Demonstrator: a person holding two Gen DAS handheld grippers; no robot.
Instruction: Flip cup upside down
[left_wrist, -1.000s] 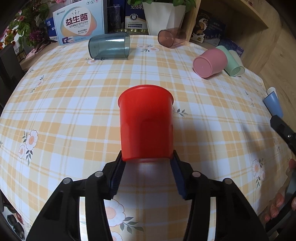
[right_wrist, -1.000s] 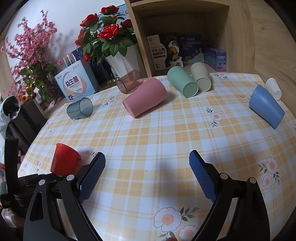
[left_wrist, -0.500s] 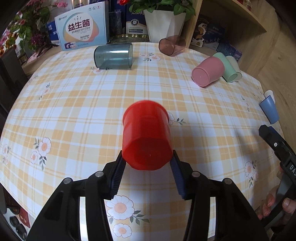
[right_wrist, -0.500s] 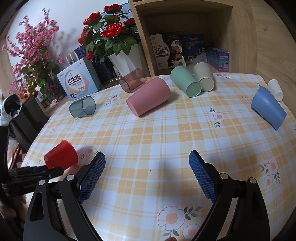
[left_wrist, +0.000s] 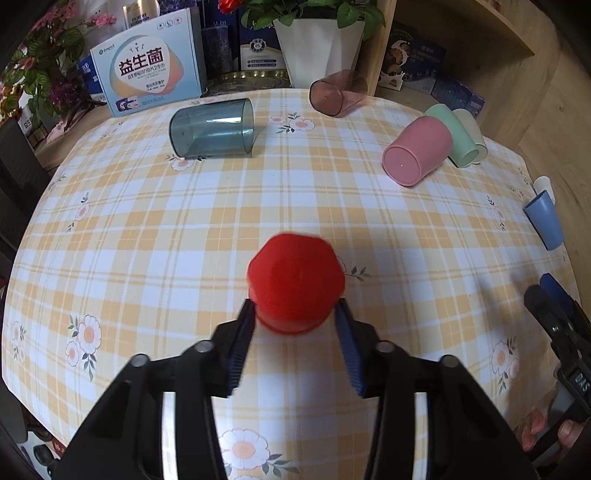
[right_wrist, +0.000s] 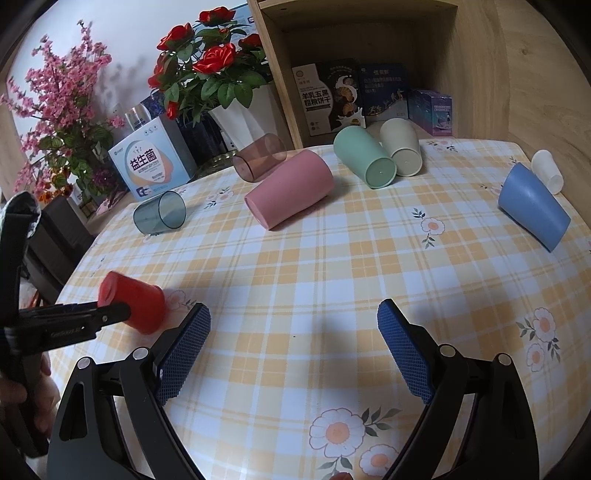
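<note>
Change: red plastic cup (left_wrist: 295, 286) tipped further, base now toward camera.
Jaws: left gripper (left_wrist: 295, 325) clamps cup; right gripper (right_wrist: 295, 347) released.
Handling: light, stiff, slippery; hold mid-wall.

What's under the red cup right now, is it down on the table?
The red cup, pinched in the left gripper, is tilted with its base up. The right wrist view shows checked tablecloth and a flower print beside it. Whether the rim touches the cloth is hidden by the cup.
</note>
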